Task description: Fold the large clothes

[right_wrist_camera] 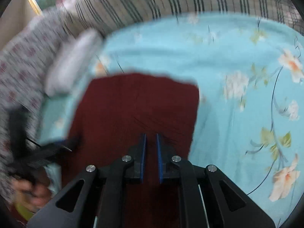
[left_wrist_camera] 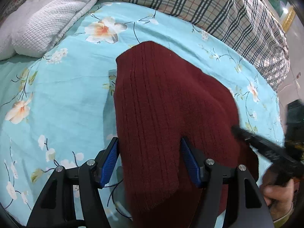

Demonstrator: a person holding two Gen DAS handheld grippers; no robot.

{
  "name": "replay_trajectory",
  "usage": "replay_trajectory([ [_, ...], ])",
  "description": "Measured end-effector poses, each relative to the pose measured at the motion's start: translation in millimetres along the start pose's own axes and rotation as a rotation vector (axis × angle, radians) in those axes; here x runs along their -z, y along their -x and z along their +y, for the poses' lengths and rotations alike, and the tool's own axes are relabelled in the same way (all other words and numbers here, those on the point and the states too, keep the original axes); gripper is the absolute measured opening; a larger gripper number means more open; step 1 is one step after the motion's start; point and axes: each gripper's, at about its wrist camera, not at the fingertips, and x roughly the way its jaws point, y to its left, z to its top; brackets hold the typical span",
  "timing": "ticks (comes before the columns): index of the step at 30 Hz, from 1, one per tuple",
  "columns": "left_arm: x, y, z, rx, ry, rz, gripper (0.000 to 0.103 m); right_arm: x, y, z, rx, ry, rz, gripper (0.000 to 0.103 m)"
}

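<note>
On the middle of the bed, toward its near edge, the dark red knit sweater (left_wrist_camera: 161,114) lies in a long, partly folded strip on the floral blue sheet (left_wrist_camera: 57,98). Your left gripper (left_wrist_camera: 150,161) stands wide open, its blue pads on either side of the strip and holding nothing. Your right gripper (right_wrist_camera: 151,152) has its jaws nearly together over the knit; with the blur, you cannot tell whether any cloth is pinched. If you close the left jaws from here, you may catch only the top layer, and the fold beneath can slide apart. A fast sweep with the right could drag the soft knit askew toward the white towel (left_wrist_camera: 47,19) at the far left corner.
</note>
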Motion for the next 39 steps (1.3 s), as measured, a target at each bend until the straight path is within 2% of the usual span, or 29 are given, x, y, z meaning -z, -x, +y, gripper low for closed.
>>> replay_trajectory([
  [4,2.3,1.8,-1.2,-0.004,0.005,0.001,0.067,-2.0,-4.2,-14.0,-0.042,-0.069,-0.004,0.009],
  [10,9.3,35.5,-2.6,0.000,-0.004,-0.031,0.065,7.0,27.7,2.6,-0.035,-0.065,-0.033,0.011],
  [12,20.2,51.4,-6.0,-0.029,-0.040,-0.045,0.067,16.7,39.0,12.5,-0.048,-0.062,-0.049,0.012],
  [14,30.3,61.0,-6.4,-0.050,-0.063,-0.048,0.078,27.0,51.5,21.1,-0.064,-0.049,-0.056,0.017],
  [16,43.6,69.5,-5.9,-0.063,-0.076,-0.043,0.081,39.5,60.2,26.8,-0.068,-0.039,-0.056,0.030],
  [24,110.8,80.3,-3.1,-0.106,-0.102,0.029,0.082,99.6,87.6,39.4,-0.042,-0.024,-0.045,0.034],
  [26,126.8,78.2,-5.5,-0.130,-0.129,0.048,0.082,113.0,92.8,43.9,-0.021,0.000,-0.043,0.046],
  [28,144.2,76.8,-10.3,-0.170,-0.165,0.060,0.082,126.6,96.7,48.4,0.007,0.033,-0.047,0.064],
  [31,160.0,76.1,-13.5,-0.210,-0.203,0.077,0.082,148.2,99.3,53.0,0.041,0.076,-0.039,0.075],
  [35,171.8,81.0,-17.8,-0.279,-0.253,0.077,0.082,169.9,100.1,53.6,0.074,0.116,-0.014,0.079],
  [39,169.2,103.7,-21.7,-0.308,-0.284,0.017,0.082,181.7,105.1,56.6,0.087,0.144,-0.002,0.079],
])
